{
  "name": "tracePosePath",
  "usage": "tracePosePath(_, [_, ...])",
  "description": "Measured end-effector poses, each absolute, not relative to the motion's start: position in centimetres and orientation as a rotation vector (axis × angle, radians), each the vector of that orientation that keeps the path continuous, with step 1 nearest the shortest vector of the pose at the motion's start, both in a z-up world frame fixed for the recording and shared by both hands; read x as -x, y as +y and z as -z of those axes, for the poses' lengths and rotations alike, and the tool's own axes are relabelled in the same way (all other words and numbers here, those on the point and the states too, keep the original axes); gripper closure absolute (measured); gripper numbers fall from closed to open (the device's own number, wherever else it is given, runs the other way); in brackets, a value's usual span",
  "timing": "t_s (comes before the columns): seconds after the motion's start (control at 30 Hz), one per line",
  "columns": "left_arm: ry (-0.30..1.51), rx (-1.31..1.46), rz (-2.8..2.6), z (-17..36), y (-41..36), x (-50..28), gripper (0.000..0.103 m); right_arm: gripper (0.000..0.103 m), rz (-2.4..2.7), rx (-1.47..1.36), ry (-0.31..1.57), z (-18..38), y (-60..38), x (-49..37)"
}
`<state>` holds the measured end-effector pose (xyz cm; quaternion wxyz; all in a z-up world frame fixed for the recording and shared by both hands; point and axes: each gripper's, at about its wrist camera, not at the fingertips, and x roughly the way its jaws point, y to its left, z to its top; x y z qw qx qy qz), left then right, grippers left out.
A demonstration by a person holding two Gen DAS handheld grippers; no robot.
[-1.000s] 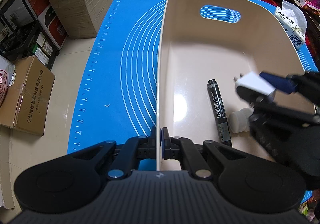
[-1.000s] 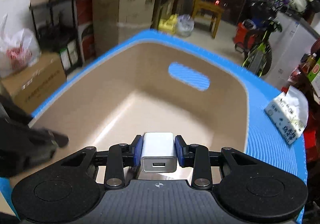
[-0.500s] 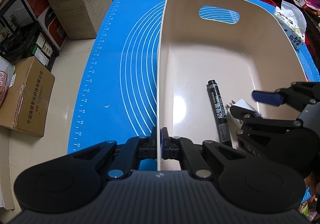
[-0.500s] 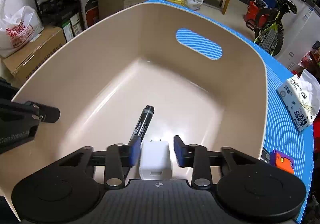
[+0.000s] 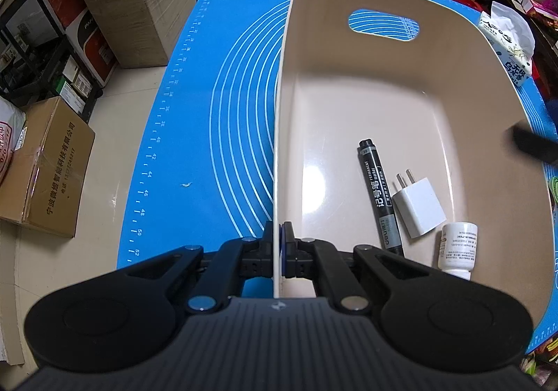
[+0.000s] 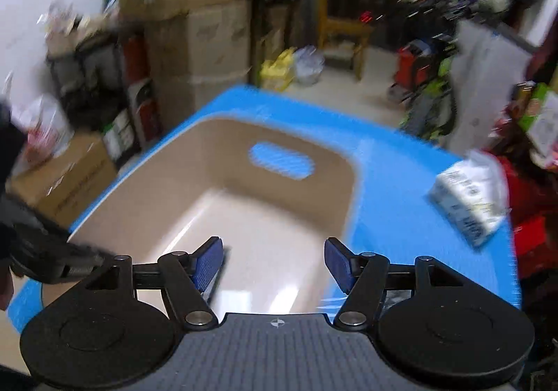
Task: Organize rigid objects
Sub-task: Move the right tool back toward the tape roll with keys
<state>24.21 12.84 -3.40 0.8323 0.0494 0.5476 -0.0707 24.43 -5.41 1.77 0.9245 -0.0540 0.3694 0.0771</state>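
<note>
Three items already lie on the floor of your beige bin (image 5: 401, 84) in the left wrist view: a black permanent marker (image 5: 378, 195), a white USB charger (image 5: 418, 208) just beside it with its prongs pointing toward the far wall, and a small white bottle (image 5: 457, 244) on its side near the charger's near corner. Your left gripper (image 5: 278, 244) is clamped tight on the bin's near left wall, one pad outside and one inside, so you are steadying the bin where it sits on the blue mat (image 5: 209, 112) that covers the desk. A packet of tissues (image 5: 511, 52) sits on the mat beyond the bin's right rim. A dark blurred shape at the right edge is probably part of your other tool, but I can't say for sure.

In the right wrist view, which is badly smeared by motion, your right gripper (image 6: 273, 263) has its blue pads spread wide with nothing between them, held above the bin's near end. The tissue packet shows again on the mat to the right.

Judging from this, the charger's placement is finished and the bin holds three things. What is left depends on loose items outside the bin; something coloured peeks in at the mat's right edge, too cut off to name, so look there next
</note>
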Motion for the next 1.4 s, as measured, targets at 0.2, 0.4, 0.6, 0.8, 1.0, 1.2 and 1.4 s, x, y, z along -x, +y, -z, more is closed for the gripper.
tracePosePath(0.2, [1.162,-0.101,0.151,3.4,12.8,-24.3,0.099,0.03,0.001,0.089,0.711,-3.3,-12.3,-22.7])
tracePosePath(0.4, [1.161,-0.101,0.151,3.4,12.8,-24.3,0.099,0.03,0.106,0.042,0.782,-0.5,-17.6,-21.0])
tracePosePath(0.6, [1.161,-0.103,0.15,3.4,12.9,-24.3,0.099,0.031,0.091,0.055,0.904,4.8,-19.0,-19.9])
tracePosePath(0.8, [1.161,-0.106,0.149,3.5,12.8,-24.2,0.099,0.039,0.05,0.035,0.983,8.3,-19.1,-20.2])
tracePosePath(1.0, [1.161,-0.106,0.149,3.5,12.8,-24.2,0.099,0.05,0.015,0.054,1.028,9.7,-18.9,-20.8])
tracePosePath(1.2, [1.161,-0.107,0.149,3.5,12.8,-24.2,0.099,0.064,-0.026,0.067,1.081,11.0,-18.4,-21.4])
tracePosePath(1.4, [1.161,-0.107,0.149,3.5,12.8,-24.2,0.099,0.084,-0.043,0.102,1.085,11.2,-17.6,-21.4])
